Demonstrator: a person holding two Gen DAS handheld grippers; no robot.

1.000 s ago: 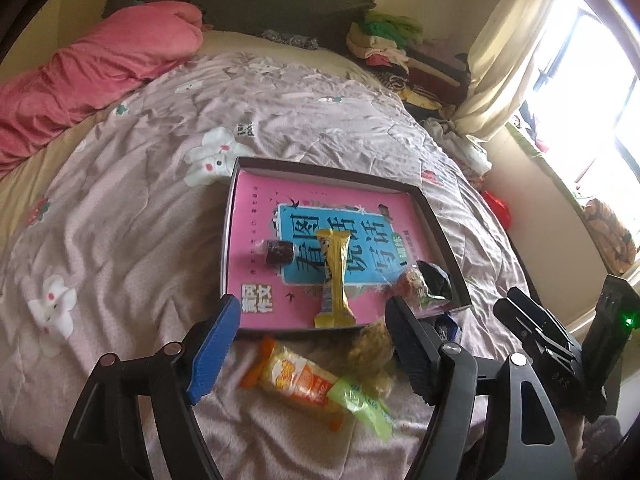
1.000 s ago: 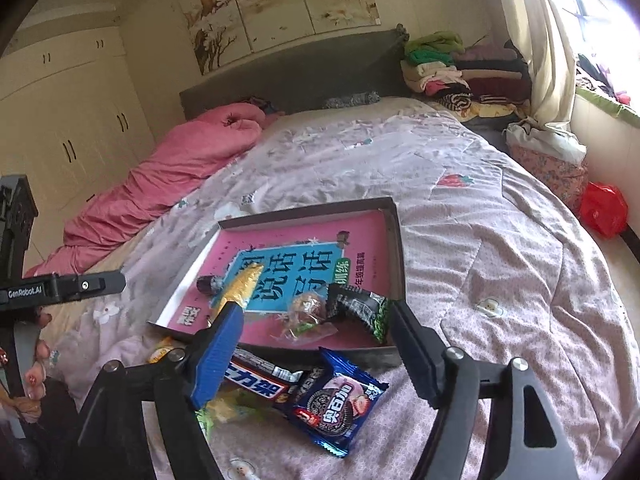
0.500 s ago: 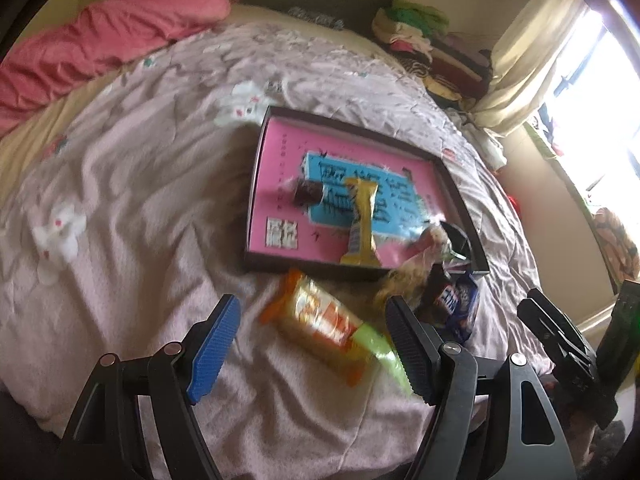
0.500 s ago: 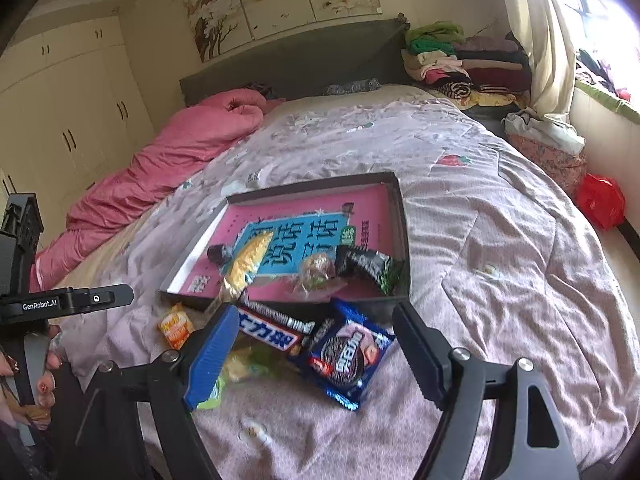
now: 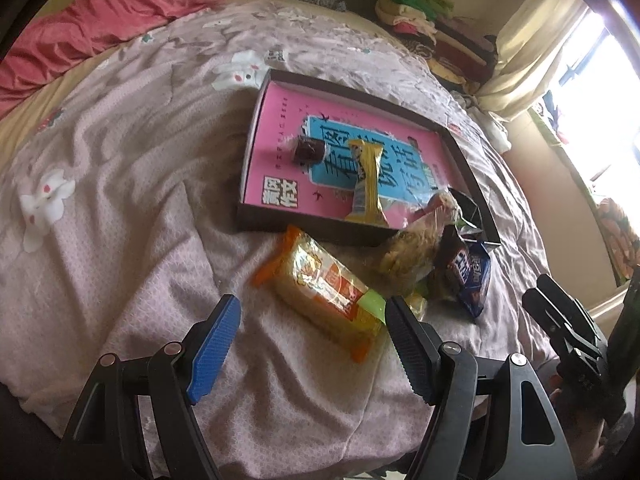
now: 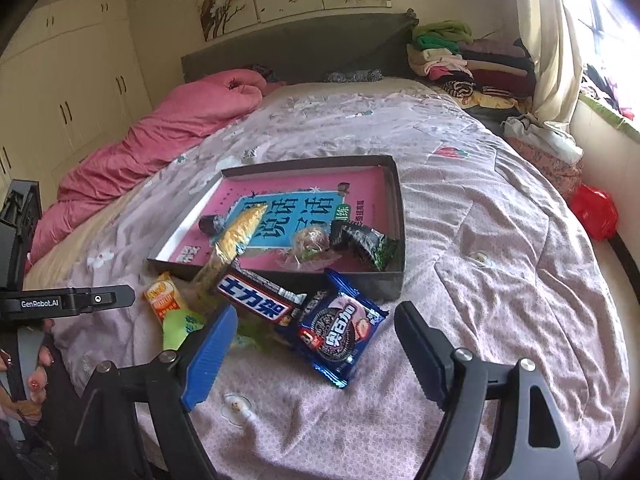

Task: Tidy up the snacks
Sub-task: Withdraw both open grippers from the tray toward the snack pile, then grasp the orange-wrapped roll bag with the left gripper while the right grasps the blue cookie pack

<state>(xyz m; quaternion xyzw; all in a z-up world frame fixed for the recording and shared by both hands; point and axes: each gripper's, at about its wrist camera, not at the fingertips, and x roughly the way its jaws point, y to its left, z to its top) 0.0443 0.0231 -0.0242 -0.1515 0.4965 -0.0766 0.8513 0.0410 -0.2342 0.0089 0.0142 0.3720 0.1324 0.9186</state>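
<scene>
On quilted bedspread (image 5: 120,184), crinkly foil packets (image 5: 324,288)

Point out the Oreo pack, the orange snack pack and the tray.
Oreo pack (image 6: 338,334), right wrist view, on the cookie picture.
Orange snack pack (image 5: 320,288), left wrist view, middle of the wrapper.
Tray (image 6: 394,280), right wrist view, near corner wall.

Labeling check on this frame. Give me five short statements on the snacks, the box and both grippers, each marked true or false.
1. The blue cookie pack lies inside the box. False: it lies on the bedspread in front of the box.
2. The gold bar is in the box. True.
3. The left gripper is shut on the orange packet. False: it is open and holds nothing.
4. The right gripper is open and empty. True.
5. The dark green packet lies in the box. True.
</scene>
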